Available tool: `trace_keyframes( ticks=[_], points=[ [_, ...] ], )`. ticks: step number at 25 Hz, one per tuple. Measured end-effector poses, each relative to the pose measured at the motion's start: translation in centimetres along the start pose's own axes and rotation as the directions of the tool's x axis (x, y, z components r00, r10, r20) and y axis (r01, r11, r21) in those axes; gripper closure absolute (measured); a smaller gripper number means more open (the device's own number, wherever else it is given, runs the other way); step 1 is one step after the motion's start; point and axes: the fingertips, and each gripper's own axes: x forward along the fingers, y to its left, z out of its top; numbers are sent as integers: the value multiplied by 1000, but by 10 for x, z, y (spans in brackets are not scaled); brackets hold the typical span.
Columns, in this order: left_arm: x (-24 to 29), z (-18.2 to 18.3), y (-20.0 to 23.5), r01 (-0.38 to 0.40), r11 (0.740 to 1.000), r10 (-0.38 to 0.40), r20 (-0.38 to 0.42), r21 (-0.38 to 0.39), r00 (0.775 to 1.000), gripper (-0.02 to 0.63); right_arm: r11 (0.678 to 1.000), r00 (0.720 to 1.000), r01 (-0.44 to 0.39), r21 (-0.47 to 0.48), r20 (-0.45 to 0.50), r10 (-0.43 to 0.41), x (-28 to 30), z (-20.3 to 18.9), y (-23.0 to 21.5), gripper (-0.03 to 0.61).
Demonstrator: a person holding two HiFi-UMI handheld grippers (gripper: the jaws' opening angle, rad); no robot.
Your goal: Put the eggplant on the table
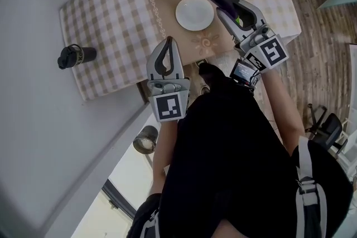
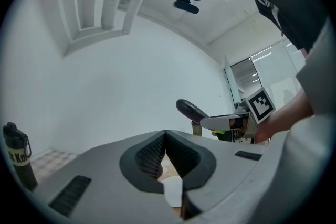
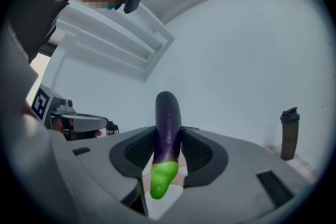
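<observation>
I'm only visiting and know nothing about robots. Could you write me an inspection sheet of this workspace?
Surface: table with a checked cloth and a flowered runner.
Job's things: eggplant, held in the air, not yet put down.
Clutter: white plate on the runner; dark bottle near the cloth's edge.
Grippers: right gripper shut on the eggplant, green end toward its camera; left gripper shut, with nothing in it.
Cables: nothing seen.
Surroundings: wooden floor, office chair, white walls.
</observation>
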Motion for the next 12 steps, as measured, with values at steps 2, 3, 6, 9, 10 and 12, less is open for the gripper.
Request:
trace_keyframes(
  ticks=[2,3,6,9,10,12],
  points=[
    [1,-2,1,-3,1000,3,-9,-1,1000,623,1000,1000,-4,-2,-16,4,3,-8,-2,419],
    [2,-3,1,-4,1000,4,-13,-1,1000,623,1000,1000,-5,-1,-24,5,5,-12,-3,419],
    [3,-4,1,-11,1000,11,-19,1,1000,623,1000,999,-13,14,-51,13,8,-26,-6,417],
    [4,-5,0,-16,1000,16,-22,0,1000,623,1000,997,-19,24,-71,21,11,-37,-10,417],
    [3,-5,0,-17,1000,17,-25,-1,1000,623,999,997,-19,25,-80,21,12,-41,-10,417],
    [2,-8,1,-21,1000,21,-33,-2,999,623,999,995,-21,32,-99,24,16,-51,-12,419]
  ],
)
